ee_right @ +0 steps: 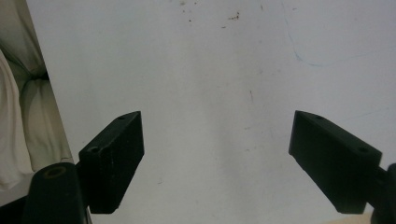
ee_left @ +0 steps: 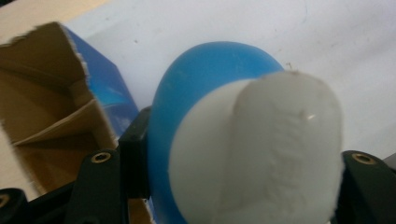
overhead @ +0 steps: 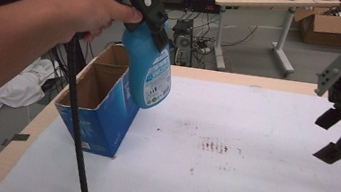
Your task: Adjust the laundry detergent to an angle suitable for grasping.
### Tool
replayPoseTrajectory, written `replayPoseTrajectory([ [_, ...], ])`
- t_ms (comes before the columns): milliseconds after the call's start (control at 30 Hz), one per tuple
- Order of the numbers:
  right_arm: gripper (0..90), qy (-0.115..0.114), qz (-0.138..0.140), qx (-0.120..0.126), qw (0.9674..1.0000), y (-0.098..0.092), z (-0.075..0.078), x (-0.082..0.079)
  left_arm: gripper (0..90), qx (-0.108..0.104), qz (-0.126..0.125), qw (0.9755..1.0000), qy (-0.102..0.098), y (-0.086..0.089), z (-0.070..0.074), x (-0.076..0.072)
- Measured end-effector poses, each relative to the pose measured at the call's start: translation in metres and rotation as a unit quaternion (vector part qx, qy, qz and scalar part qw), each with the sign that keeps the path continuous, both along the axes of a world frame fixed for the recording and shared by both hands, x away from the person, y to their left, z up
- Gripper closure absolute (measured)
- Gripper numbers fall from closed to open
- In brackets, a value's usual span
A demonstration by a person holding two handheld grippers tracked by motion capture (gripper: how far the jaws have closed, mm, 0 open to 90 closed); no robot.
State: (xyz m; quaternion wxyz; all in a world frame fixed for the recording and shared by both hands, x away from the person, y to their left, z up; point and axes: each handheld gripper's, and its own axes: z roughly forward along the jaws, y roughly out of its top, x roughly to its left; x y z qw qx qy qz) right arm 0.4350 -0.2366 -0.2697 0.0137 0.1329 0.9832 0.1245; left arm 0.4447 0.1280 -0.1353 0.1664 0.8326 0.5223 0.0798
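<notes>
One bottle point(overhead: 147, 70) is what I have in hand, and everything now depends on where it hangs relative to the box point(overhead: 98, 111). My left gripper point(overhead: 155, 30) has its jaws clenched on the neck just under the white cap point(ee_left: 261, 154); in the left gripper view a black pad presses on the blue shoulder at the left, with the other jaw against the cap's right side. The bottle hangs clear of the bench point(overhead: 251, 153), its long axis close to upright with the base tipped slightly toward the bench's middle. Its base sits level with the box's rim and just to the right of it, against the box's right wall rather than over the opening.

The box stands open-topped at the bench's left edge, with a cardboard divider point(ee_left: 60, 126) splitting it into compartments. I cannot tell from here which compartment the bottle belongs to.

My right gripper point(overhead: 339, 135) hovers at the far right, well apart from both, jaws released and wide with bare bench between them point(ee_right: 215, 154). The left hand point(overhead: 82, 5) is plainly the nearer one.

I judge that if the bottle is to go in, it has to shift left over the opening and stay upright, or its base will catch the torn rim.
</notes>
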Motion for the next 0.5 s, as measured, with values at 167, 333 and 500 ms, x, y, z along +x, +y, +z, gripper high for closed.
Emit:
replayPoseTrajectory([
  [167,18.0,0.002,-0.001,0.001,1.0000,-0.002,-0.002,0.001,37.9,0.003,0.025,0.9996,-0.011,0.020,0.022,-0.006],
  [333,18.0,-0.005,0.003,0.001,1.0000,0.000,-0.003,0.003,37.9,0.003,0.061,0.9978,-0.024,0.049,0.039,-0.013],
  [500,18.0,-0.005,0.006,0.001,1.0000,0.002,-0.003,0.003,38.0,0.009,0.094,0.9953,-0.020,0.070,0.038,-0.015],
])
